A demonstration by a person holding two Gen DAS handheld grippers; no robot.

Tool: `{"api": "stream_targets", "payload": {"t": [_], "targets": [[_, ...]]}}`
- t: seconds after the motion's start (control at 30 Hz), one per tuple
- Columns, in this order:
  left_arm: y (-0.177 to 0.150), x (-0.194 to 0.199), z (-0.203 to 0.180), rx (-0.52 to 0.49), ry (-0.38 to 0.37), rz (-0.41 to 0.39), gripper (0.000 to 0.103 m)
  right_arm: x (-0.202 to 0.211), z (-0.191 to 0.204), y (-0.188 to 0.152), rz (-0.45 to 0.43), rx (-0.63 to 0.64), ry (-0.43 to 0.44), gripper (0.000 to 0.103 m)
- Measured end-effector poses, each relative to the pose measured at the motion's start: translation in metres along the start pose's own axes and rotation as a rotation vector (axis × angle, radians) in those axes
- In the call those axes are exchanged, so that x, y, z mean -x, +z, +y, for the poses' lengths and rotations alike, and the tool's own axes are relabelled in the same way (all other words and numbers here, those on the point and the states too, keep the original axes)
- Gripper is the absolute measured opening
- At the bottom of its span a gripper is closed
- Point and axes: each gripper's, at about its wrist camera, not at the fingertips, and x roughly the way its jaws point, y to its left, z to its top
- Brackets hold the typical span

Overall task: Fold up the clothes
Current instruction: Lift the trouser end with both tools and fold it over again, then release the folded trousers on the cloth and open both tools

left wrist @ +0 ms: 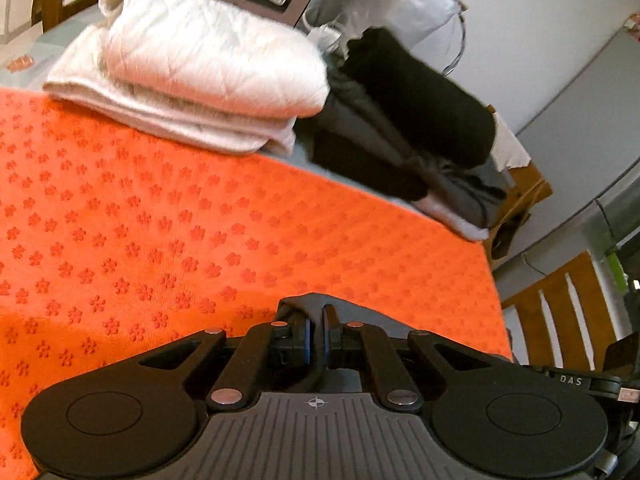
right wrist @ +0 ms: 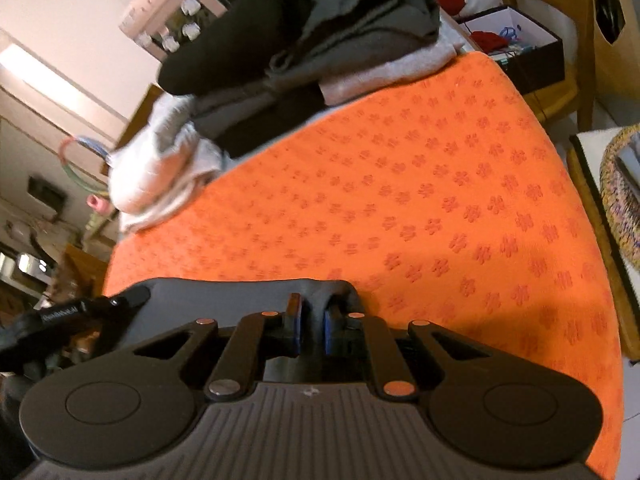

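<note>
Both grippers [left wrist: 316, 332] [right wrist: 313, 326] pinching grey garment [right wrist: 240, 300], orange mat [left wrist: 200, 220] beyond

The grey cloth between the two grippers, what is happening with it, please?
A person is folding clothes with a handheld gripper in each hand. The left gripper and the right gripper are each shut on an edge of the grey garment, which is held above the orange patterned cloth on the table. At the far side lie a folded white pile and a dark pile of black and grey clothes. The grey garment is not yet laid out flat.
</note>
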Motion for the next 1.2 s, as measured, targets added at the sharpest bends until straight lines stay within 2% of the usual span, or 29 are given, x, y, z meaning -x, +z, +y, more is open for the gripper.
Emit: {"api": "stream_targets", "payload": {"t": [0.13,0.23,0.3,0.33,0.37,0.4,0.43,0.47,0.63,0.8,0.87,1.0,1.2], "targets": [[0.0,-0.011,0.006,0.004,0.0,0.016,0.012,-0.02,-0.004,0.002,0.02,0.026,-0.038,0.012],[0.003,-0.003,0.006,-0.009,-0.025,0.014,0.014,-0.013,0.005,0.004,0.035,0.078,-0.053,0.018],[0.006,0.004,0.005,-0.018,-0.044,0.012,0.02,-0.003,0.013,0.004,0.042,0.12,-0.069,0.027],[0.007,0.009,0.004,-0.027,-0.052,0.011,0.028,0.003,0.018,0.003,0.042,0.143,-0.079,0.036],[0.009,0.017,0.001,-0.046,-0.048,0.002,0.035,0.011,0.024,0.001,0.041,0.175,-0.087,0.041],[0.01,0.026,-0.001,-0.067,-0.036,-0.015,0.046,0.018,0.029,-0.001,0.035,0.204,-0.102,0.043],[0.01,0.035,-0.003,-0.087,-0.03,-0.033,0.052,0.025,0.034,-0.003,0.027,0.231,-0.119,0.048],[0.01,0.044,-0.004,-0.102,-0.031,-0.044,0.053,0.033,0.04,-0.006,0.018,0.26,-0.135,0.051],[-0.002,0.083,-0.015,-0.153,-0.009,-0.082,0.053,0.07,0.061,-0.023,-0.018,0.345,-0.163,0.052],[-0.035,0.1,-0.036,-0.239,-0.017,-0.061,0.051,0.089,0.083,-0.05,-0.006,0.421,-0.135,0.052],[-0.048,0.104,-0.044,-0.267,-0.019,-0.057,0.047,0.087,0.092,-0.064,0.006,0.463,-0.14,0.051],[-0.07,0.098,-0.049,-0.297,0.009,-0.047,0.036,0.078,0.098,-0.086,0.04,0.505,-0.141,0.051],[-0.093,0.062,-0.032,-0.292,0.095,0.035,0.031,0.049,0.095,-0.115,0.084,0.579,-0.187,0.05]]}}
